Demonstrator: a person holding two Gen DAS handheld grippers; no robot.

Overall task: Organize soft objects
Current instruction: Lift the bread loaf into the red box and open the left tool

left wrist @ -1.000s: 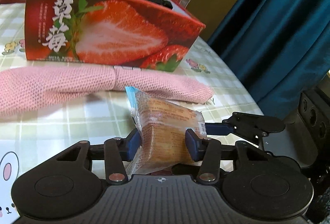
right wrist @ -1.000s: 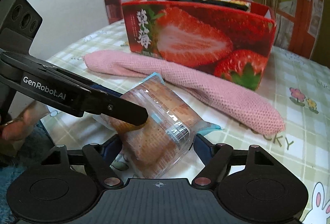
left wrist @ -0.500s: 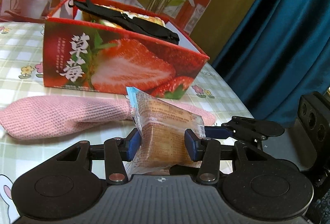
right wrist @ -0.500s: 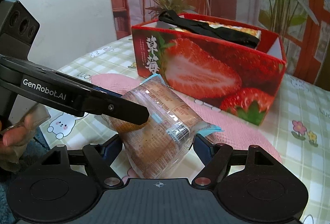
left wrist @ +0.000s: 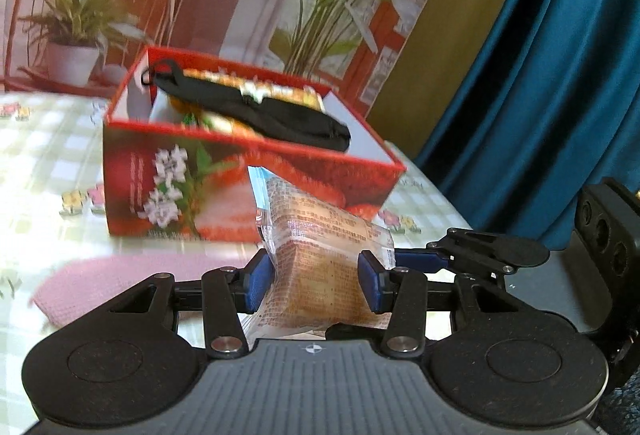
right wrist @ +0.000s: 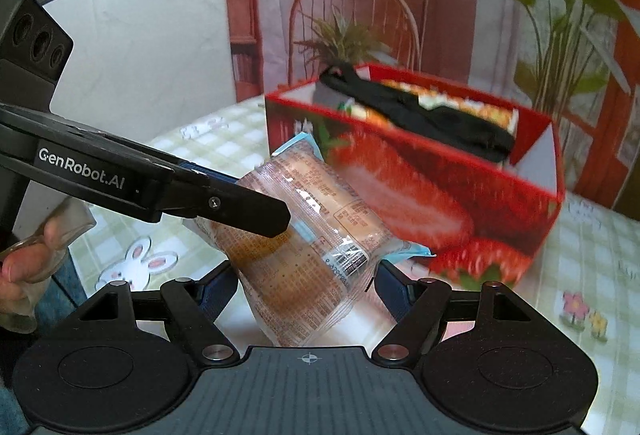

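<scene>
A clear-wrapped bread packet [left wrist: 320,267] is held in the air between both grippers. My left gripper [left wrist: 314,277] is shut on it, blue pads on both sides. My right gripper [right wrist: 304,285] is also shut on the packet [right wrist: 304,235], with the left gripper's finger [right wrist: 224,201] crossing from the left. Beyond stands the red strawberry box [left wrist: 168,195], open on top, holding a black soft item [left wrist: 256,115] and colourful packets. The box also shows in the right wrist view [right wrist: 420,195]. A pink knitted cloth [left wrist: 120,275] lies on the table in front of the box.
The table has a green checked cloth with flowers and rabbits [right wrist: 140,263]. A blue curtain [left wrist: 540,75] hangs on the right. A backdrop with a chair and plants [left wrist: 80,19] stands behind the table. A person's hand [right wrist: 24,275] holds the left gripper.
Both grippers have lifted the bread packet higher above the table, so the box's open top and contents come into view. The grips have not changed.
</scene>
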